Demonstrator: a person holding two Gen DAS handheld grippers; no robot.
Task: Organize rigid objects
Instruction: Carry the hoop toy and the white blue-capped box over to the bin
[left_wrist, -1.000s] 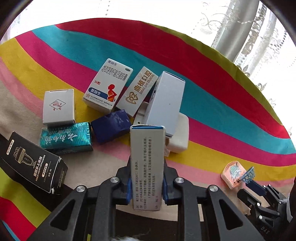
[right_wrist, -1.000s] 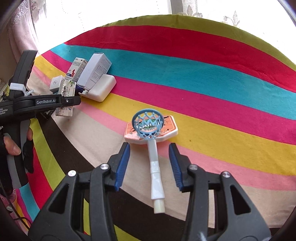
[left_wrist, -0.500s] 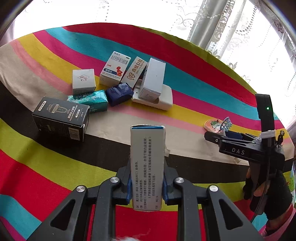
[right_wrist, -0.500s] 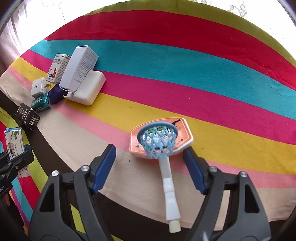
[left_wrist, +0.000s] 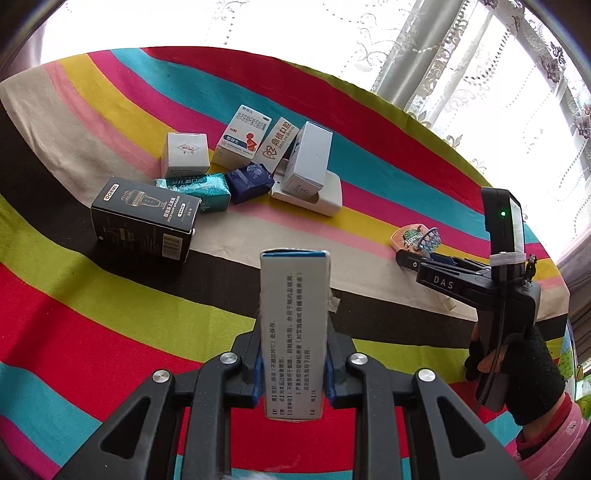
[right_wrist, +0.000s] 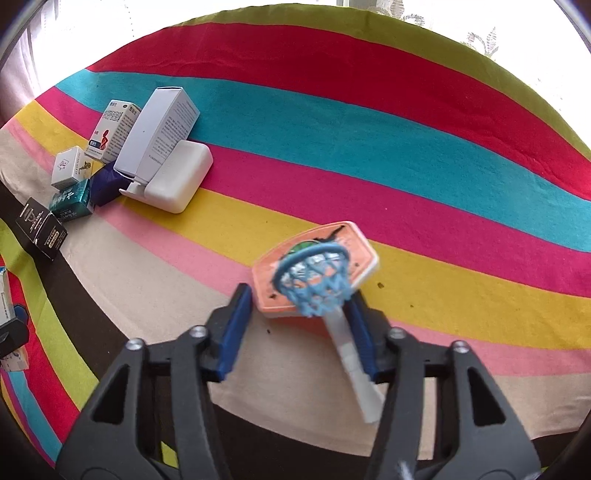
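My left fingers (left_wrist: 263, 363) are clamped on a tall white medicine box (left_wrist: 293, 332) with a blue top edge, standing upright between the blue pads, lifted above the striped cloth (left_wrist: 92, 314) that covers the counter. My right fingers (right_wrist: 231, 332) are spread around the toy basketball hoop (right_wrist: 314, 278): the left pad sits against the edge of its orange backboard, and the right pad is just beside the white handle, but I cannot tell whether they have actually closed on it. The hoop looks tilted, its blue net facing my camera.

Further back on the cloth I see the cluster of boxes: a black box (left_wrist: 144, 221) lying nearest, a teal packet (left_wrist: 199, 188) and a dark blue packet (left_wrist: 249, 179) touching each other, a small white cube box (left_wrist: 184, 153), two printed medicine boxes, and a grey-white carton (left_wrist: 310, 158) leaning on a flat white case (left_wrist: 325, 192).
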